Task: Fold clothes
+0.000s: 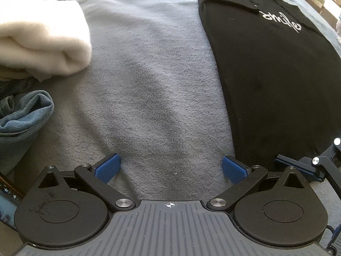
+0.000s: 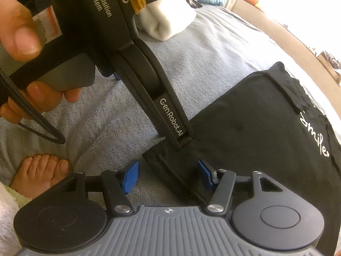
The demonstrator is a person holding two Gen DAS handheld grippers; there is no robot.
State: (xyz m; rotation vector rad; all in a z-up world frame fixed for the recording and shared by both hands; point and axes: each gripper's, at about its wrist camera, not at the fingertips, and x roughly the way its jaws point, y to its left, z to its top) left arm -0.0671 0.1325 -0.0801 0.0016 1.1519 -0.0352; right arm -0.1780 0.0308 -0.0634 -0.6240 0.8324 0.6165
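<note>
Black shirt [image 1: 266, 81] lies flat on the grey blanket [image 1: 149, 85], its corner between the spread fingers of the right gripper [image 2: 168, 176]. Left gripper [image 1: 171, 168] hovers wide open over bare blanket beside the shirt, holding nothing. White towel [image 1: 42, 42] sits nearby.

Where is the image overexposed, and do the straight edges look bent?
Right wrist view: the upper right corner by the window is blown out white. Left wrist view: the white folded cloth is washed out and soft. Both views: fisheye bends the black T-shirt edges.
</note>
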